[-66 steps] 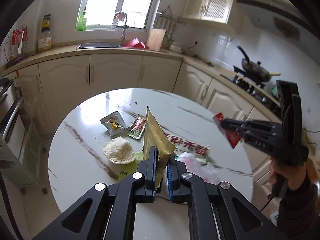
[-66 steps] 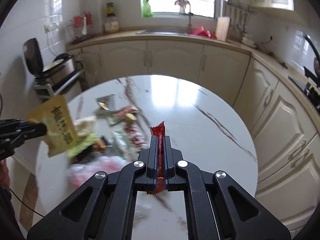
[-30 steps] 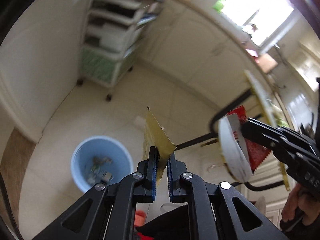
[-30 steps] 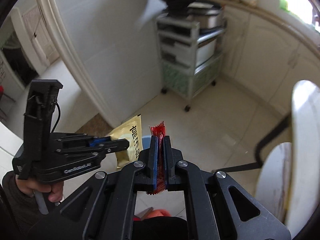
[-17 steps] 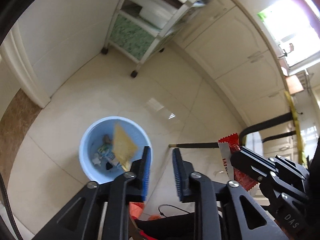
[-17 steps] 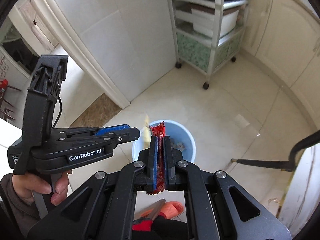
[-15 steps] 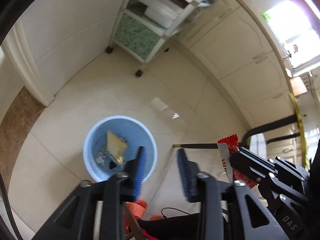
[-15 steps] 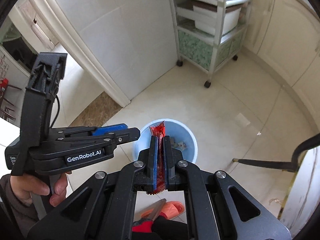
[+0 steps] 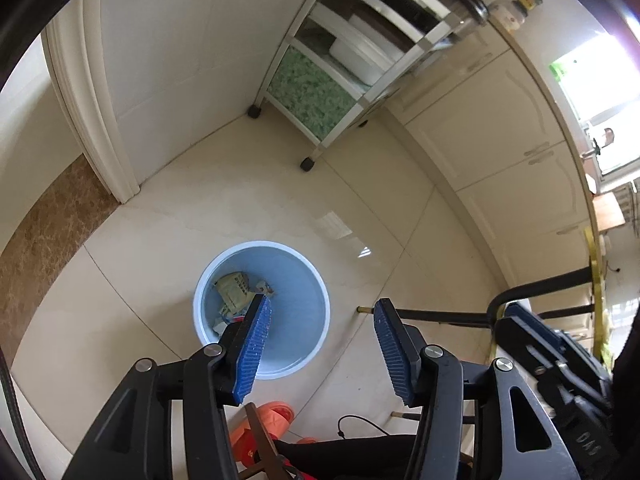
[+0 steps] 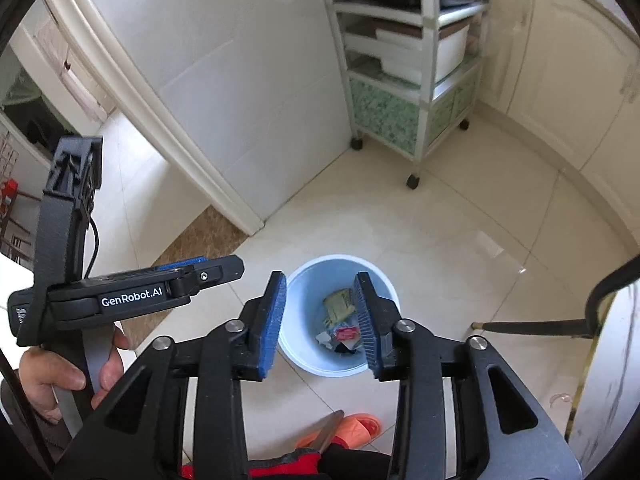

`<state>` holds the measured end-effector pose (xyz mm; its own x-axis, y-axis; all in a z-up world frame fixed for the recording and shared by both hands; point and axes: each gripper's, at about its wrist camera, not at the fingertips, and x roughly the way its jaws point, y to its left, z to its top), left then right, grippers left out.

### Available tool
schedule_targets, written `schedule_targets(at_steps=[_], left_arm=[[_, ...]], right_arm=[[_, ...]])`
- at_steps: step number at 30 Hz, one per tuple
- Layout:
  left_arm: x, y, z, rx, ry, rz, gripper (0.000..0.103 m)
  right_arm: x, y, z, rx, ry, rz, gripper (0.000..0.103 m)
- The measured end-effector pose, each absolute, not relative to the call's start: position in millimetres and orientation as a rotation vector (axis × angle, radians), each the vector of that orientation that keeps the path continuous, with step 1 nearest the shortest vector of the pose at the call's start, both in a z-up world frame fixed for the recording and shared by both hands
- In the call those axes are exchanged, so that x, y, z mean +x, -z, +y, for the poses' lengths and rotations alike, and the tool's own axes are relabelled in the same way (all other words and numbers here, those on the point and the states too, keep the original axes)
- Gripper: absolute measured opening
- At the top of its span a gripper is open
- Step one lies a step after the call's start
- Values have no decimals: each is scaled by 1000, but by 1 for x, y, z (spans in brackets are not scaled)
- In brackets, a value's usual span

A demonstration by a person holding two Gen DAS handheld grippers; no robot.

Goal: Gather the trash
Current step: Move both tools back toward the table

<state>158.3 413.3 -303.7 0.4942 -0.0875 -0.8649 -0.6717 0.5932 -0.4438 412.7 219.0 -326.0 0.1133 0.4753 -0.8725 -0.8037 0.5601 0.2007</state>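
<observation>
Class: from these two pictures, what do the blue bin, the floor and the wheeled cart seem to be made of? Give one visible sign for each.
Blue bin: probably plastic, smooth with a thin pale rim.
Floor: glazed tile, likely ceramic; glossy reflections and grout lines.
Wheeled cart: apparently white-painted metal or plastic framing; thin straight posts on castors.

White wheeled shelving cart [image 10: 404, 80] against tiled wall; cream cabinet doors [image 9: 516, 152] beside; orange slipper [image 10: 356, 428] on glossy floor tiles.

One blue bin [image 10: 304, 354], two tongs [image 10: 320, 320] [image 9: 320, 344], one wheeled rack [image 10: 408, 80], two orange slippers [image 9: 276, 414].
</observation>
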Motion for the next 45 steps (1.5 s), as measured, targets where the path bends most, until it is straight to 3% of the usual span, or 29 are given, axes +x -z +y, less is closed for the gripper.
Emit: schedule_targets(at_steps=[12, 13, 15, 21, 23, 31, 40, 43, 45], left_arm=[[152, 195, 317, -634, -334, 854, 52], [153, 185, 304, -610, -314, 834, 54], [158, 164, 275, -562, -269, 797, 59], [172, 115, 174, -398, -100, 718, 68], [180, 104, 144, -354, -50, 706, 74], [239, 87, 31, -200, 147, 715, 82], [346, 111, -57, -31, 267, 787, 82], [389, 131, -81, 57, 241, 809, 79], [407, 143, -89, 68, 238, 835, 71]], right_arm=[[398, 206, 97, -231, -798, 829, 61], [396, 197, 83, -216, -777, 804, 64], [394, 180, 54, -196, -717, 767, 79], [389, 140, -59, -83, -523, 674, 89], [390, 133, -95, -57, -453, 652, 90], [402, 118, -218, 14, -252, 629, 94], [432, 137, -291, 53, -161, 686, 94], [443, 146, -300, 49, -159, 709, 94], [451, 152, -302, 46, -159, 723, 94]])
